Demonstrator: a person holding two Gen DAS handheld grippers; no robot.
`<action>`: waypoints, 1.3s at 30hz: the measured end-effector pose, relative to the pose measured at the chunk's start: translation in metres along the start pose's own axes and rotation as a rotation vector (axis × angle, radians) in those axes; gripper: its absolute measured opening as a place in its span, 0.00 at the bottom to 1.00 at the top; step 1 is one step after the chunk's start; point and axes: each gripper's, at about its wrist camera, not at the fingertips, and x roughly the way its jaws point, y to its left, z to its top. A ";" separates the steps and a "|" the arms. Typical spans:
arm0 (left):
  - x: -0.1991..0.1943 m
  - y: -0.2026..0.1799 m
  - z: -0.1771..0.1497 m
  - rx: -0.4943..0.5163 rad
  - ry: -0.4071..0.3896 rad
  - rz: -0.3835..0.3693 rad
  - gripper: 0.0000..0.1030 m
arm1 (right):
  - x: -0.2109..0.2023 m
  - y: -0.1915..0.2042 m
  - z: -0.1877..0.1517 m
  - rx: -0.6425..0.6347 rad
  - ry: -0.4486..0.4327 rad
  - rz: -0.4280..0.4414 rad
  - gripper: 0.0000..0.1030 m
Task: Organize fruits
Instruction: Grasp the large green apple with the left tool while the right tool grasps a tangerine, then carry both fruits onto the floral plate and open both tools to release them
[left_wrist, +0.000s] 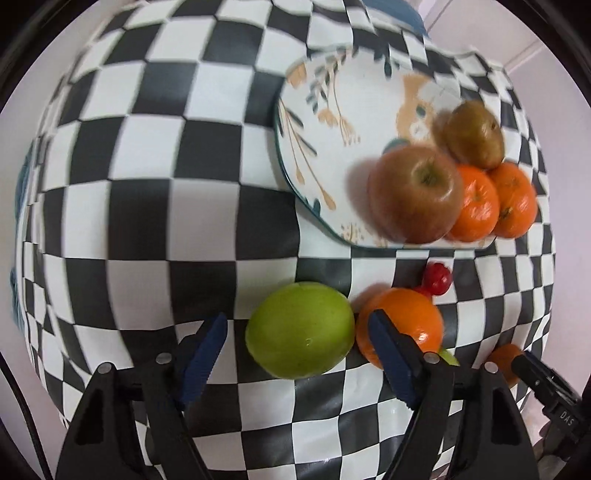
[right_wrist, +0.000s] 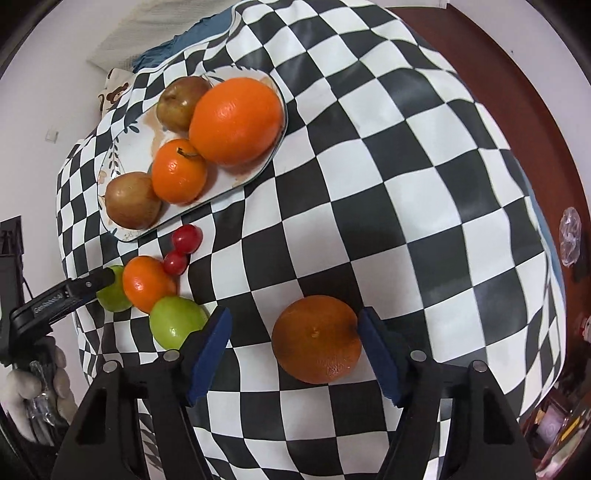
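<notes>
A black-and-white checkered cloth covers the worktop and takes up most of what I see. On it lies a white plate painted with leaves and edged in dark green. In the left wrist view it carries a reddish apple, two mandarins pressed together beside it and a brownish-green fruit behind them. From the other side, a big orange hides part of that pile.

The left gripper hangs over the loose fruit in front of the plate. A green apple sits between its blue pads. The jaws are apart, and a strip of cloth shows between the left pad and the apple, so nothing is clamped there. The right pad lies across a small orange that touches the apple's side.

The right gripper is set around a darker orange resting alone on the cloth, well apart from the plate. Its right pad is at the fruit's skin; the left pad stands clear, so the jaws are unclenched.

Two small red fruits lie touching each other between the plate and the loose fruit. In the right wrist view, a second green fruit shows behind the small orange.
</notes>
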 end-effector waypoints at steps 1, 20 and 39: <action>0.005 0.000 -0.001 0.001 0.011 0.003 0.75 | 0.002 0.000 0.000 -0.002 0.002 -0.009 0.71; -0.022 0.021 -0.064 -0.018 -0.038 -0.039 0.58 | 0.024 0.014 -0.021 -0.054 0.044 0.032 0.57; -0.009 0.037 -0.106 -0.035 -0.013 -0.041 0.58 | 0.048 0.042 -0.042 -0.156 0.096 0.007 0.55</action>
